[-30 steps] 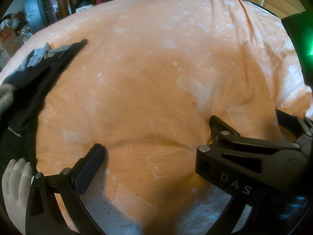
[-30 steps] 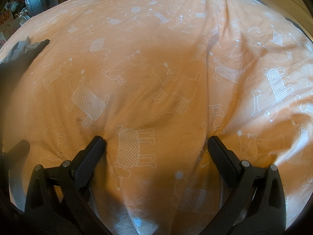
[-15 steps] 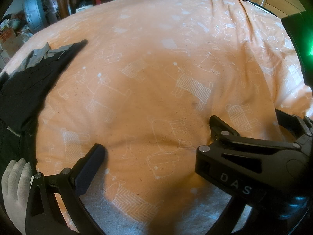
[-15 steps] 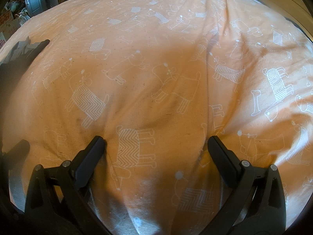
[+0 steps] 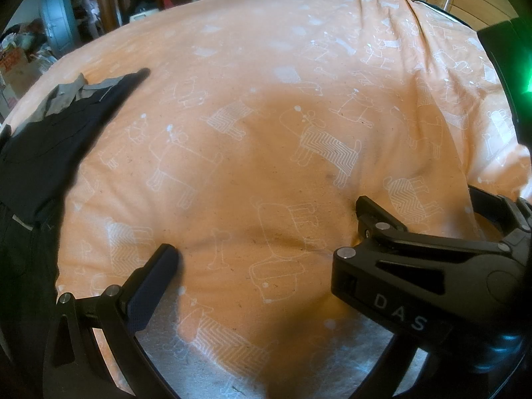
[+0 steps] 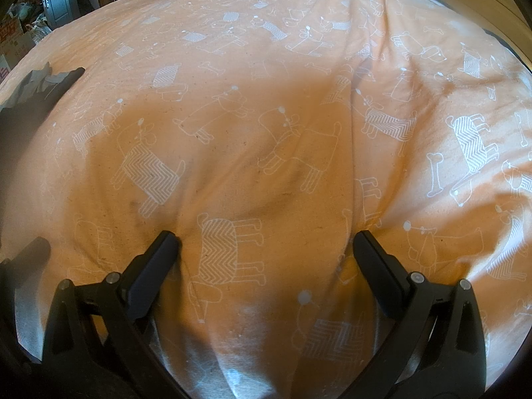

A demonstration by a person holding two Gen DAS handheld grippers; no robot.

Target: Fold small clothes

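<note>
Both grippers, left [image 5: 262,229] and right [image 6: 266,249], are hovering with jaws spread and gripping nothing over the orange bedspread [image 5: 266,83]. Folding is seemingly not begun: the dark garment [image 5: 50,139] is lying far left, needing a reach. Beyond, clutter [image 6: 23,30] is crowding the room.

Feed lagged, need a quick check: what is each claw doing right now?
Left claw: open, empty, over the orange dog-print bedcover.
Right claw: open, empty, over the same bedcover.
</note>
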